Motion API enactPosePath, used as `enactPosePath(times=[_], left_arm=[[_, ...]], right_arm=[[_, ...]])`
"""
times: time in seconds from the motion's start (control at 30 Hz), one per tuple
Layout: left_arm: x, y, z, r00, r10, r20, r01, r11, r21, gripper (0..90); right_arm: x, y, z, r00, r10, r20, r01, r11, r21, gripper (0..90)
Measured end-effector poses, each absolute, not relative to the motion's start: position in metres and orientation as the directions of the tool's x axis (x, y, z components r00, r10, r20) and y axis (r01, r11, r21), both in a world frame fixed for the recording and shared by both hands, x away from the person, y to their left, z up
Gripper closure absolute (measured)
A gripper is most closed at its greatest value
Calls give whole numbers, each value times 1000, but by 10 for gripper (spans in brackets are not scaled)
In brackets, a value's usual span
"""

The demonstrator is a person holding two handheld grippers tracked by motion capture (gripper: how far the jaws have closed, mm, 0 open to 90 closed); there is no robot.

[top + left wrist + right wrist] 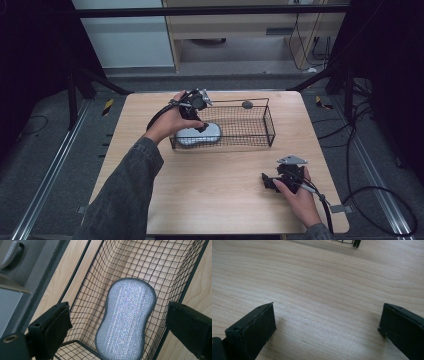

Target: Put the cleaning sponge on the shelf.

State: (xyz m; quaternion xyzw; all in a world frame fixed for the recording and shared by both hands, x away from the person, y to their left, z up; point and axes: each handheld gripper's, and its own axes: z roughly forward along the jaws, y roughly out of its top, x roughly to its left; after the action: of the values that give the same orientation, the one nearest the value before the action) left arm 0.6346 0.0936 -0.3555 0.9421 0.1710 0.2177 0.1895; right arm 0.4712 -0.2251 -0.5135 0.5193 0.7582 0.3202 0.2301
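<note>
A black wire basket (260, 131) stands across the middle of the wooden table (210, 200). A silver-grey, peanut-shaped scrub pad (197, 134) lies inside its left end. My left gripper (200, 123) hovers over that end and points down at the pad. In the left gripper view the scrub pad (126, 320) rests on the mesh of the basket (162, 265), and the left gripper (118, 312) is open wide above it, holding nothing. My right gripper (267, 182) rests low at the table's front right. In the right gripper view, the right gripper (327, 315) is open over bare wood.
A small grey round object (247, 104) sits at the basket's far rim. The rest of the basket holds nothing else I can see. One basket corner (355, 243) shows far off in the right gripper view. Dark floor and cables surround the table.
</note>
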Motion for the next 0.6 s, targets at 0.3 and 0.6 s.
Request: enactPosePath(times=[0.3, 0.6], left_arm=[[627, 90, -353, 848, 401, 345, 228, -866, 445, 50], [614, 86, -349, 851, 408, 331, 229, -855, 466, 48]], right_arm=[[471, -225, -513, -354, 935, -16, 641, 255, 724, 7], [471, -225, -513, -354, 935, -15, 640, 255, 725, 7]])
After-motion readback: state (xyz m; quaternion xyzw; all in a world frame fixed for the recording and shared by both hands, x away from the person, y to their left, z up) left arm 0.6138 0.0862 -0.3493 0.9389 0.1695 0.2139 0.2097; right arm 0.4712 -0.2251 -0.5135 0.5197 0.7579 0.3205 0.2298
